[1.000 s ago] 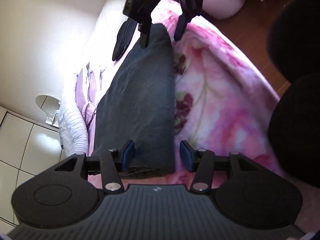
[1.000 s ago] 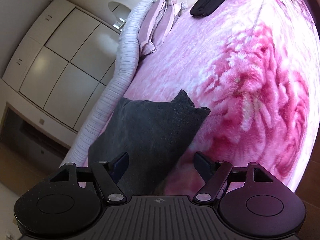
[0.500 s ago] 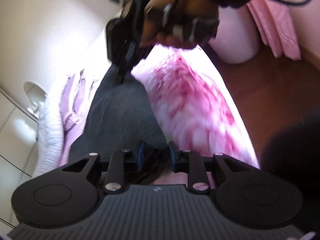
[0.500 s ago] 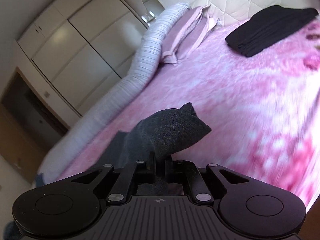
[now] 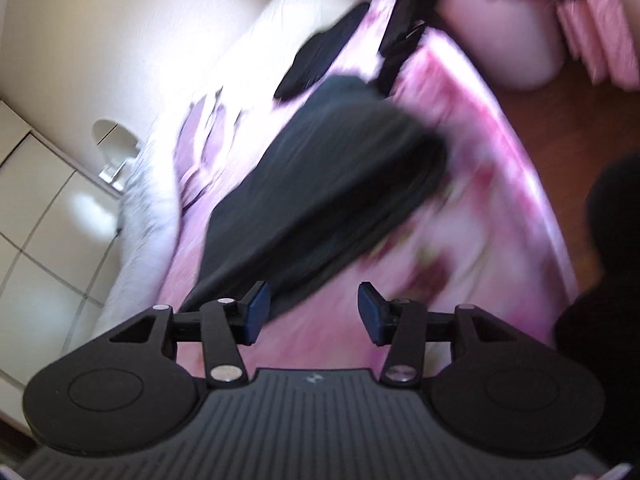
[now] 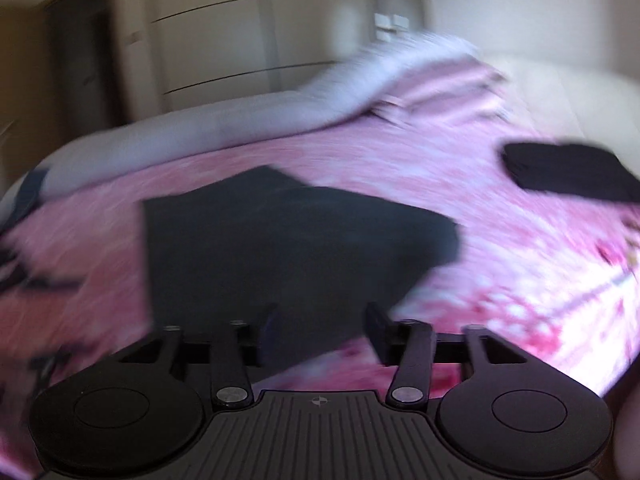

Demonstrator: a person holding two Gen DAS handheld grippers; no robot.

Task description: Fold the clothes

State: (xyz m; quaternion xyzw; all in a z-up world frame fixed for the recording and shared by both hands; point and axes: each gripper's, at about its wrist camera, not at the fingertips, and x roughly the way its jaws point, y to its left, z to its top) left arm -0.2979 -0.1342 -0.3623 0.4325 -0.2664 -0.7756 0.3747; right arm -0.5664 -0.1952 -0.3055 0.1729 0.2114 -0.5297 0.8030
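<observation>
Two tools are in my hands, and both are opening with nothing between their pads. My left tool [image 5: 310, 312] has its blue pads apart over the pink floral blanket [image 5: 472, 208]; the near edge of the dark grey garment [image 5: 320, 192] lies just beyond its left pad, not gripped. My right tool [image 6: 320, 330] is also spread, with the same garment [image 6: 288, 248] lying past its fingertips, untouched by either pad.

Garment position: flat on the blanket, on the bed. In the left wrist view its long axis runs diagonally from the near left, beside my left tool, up and away toward my right tool [image 5: 390, 68], whose dark fingers hang at its far end. That far end is the wider one, rounded and blurred. In the right wrist view one corner points to the right.

Second item: a black folded garment [image 6: 568, 176] lies farther up the bed, well apart, near the pink pillows [image 6: 436, 80]. Both views are motion-blurred.
</observation>
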